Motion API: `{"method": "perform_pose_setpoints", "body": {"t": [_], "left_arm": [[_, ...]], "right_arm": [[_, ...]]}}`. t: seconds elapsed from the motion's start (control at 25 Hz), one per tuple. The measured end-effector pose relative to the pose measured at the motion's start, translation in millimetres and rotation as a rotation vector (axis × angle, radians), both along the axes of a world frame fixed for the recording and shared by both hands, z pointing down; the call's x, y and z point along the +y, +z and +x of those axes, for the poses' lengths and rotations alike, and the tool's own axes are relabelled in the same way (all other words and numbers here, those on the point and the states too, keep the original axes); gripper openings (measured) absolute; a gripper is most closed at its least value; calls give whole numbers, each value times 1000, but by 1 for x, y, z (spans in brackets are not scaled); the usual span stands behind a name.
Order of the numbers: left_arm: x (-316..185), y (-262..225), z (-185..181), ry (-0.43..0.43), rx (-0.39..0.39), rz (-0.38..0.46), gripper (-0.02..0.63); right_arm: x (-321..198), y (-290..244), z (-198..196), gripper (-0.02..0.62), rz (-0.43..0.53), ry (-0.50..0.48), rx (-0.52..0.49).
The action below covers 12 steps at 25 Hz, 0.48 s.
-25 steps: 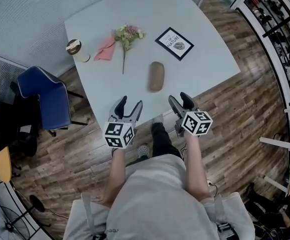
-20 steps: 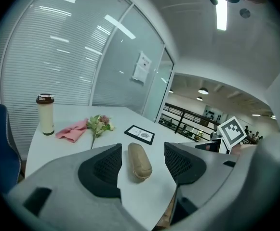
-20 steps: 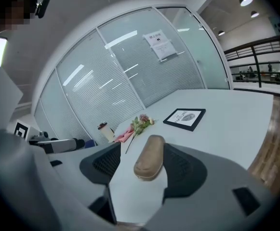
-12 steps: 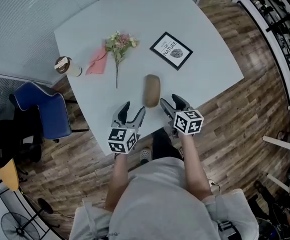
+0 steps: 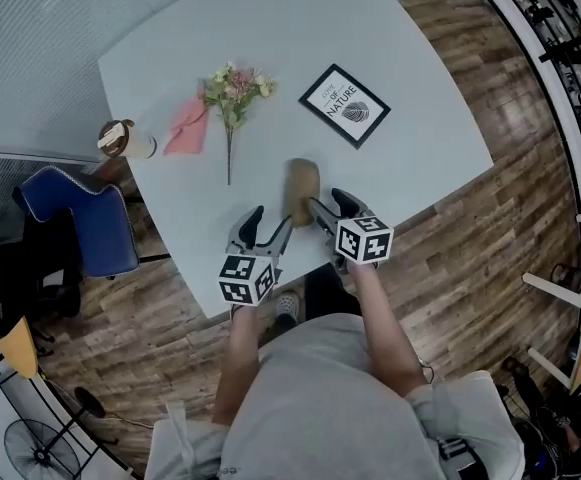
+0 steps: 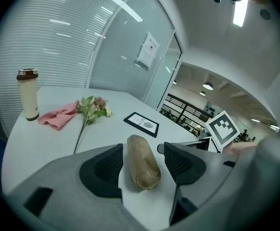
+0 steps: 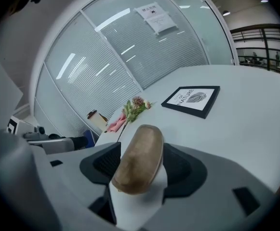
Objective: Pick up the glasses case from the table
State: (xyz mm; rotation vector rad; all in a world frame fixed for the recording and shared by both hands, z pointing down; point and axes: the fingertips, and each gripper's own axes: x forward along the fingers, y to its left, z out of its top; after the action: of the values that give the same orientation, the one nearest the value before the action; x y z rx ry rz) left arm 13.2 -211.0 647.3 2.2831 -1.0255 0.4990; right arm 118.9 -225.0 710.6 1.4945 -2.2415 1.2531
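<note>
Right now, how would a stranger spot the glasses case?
Look at the pale table, at its edge nearest the person. The glasses case lies there, short of the flower sprig and framed print. It is the only tan, rounded oblong thing.

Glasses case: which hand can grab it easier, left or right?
Right, probably. The glasses case looms close between the right gripper's open jaws; from the left gripper it lies farther ahead.

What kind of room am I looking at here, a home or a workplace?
Most likely an office meeting room. It has blind-lined glass partition walls, a large pale table with a blue office chair beside it, and a notice posted on the glass.
</note>
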Motion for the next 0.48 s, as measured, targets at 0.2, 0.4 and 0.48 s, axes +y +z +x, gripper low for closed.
{"method": "perform_pose_setpoints", "body": {"t": [0.2, 0.4, 0.48], "left_arm": [[-2, 7, 7, 7, -1, -25, 252], [-3, 13, 9, 20, -8, -51, 252], [-2, 14, 10, 25, -14, -59, 252]], "right_arm": [[-15, 14, -3, 272, -29, -15, -14], [-21, 28, -9, 275, -69, -27, -32], [-20, 35, -11, 275, -88, -36, -24]]}}
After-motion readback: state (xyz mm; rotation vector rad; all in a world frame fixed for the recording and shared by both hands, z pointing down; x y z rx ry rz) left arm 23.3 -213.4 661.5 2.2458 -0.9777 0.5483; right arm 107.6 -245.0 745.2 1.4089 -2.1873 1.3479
